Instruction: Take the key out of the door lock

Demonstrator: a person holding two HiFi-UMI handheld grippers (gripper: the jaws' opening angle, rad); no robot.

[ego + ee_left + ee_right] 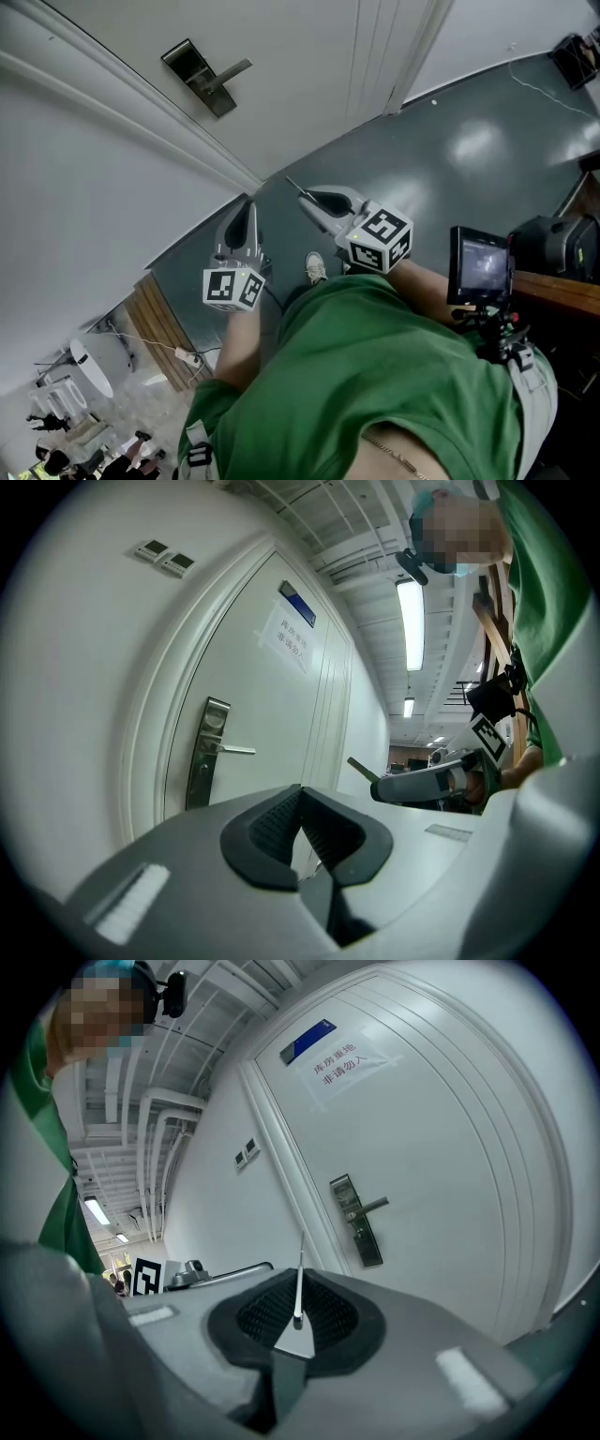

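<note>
Left gripper (302, 808) closed empty, right gripper (298, 1324) clamping key (300, 1274)

We log the lock plate (206, 78) on the door (291, 103), at 11 o'clock from both grippers and well apart from them. The left gripper (248, 206) sits just at 9 o'clock of the right gripper (309, 198). The key (299, 1279) stands between the right gripper's jaws, pointing to 11 o'clock. We note a small screen (481, 266) at 3 o'clock.

A paper notice (349, 1065) on the door (450, 1147) reads "库房重地 非请勿入"; the blue plate (307, 1041) above is illegible.
</note>
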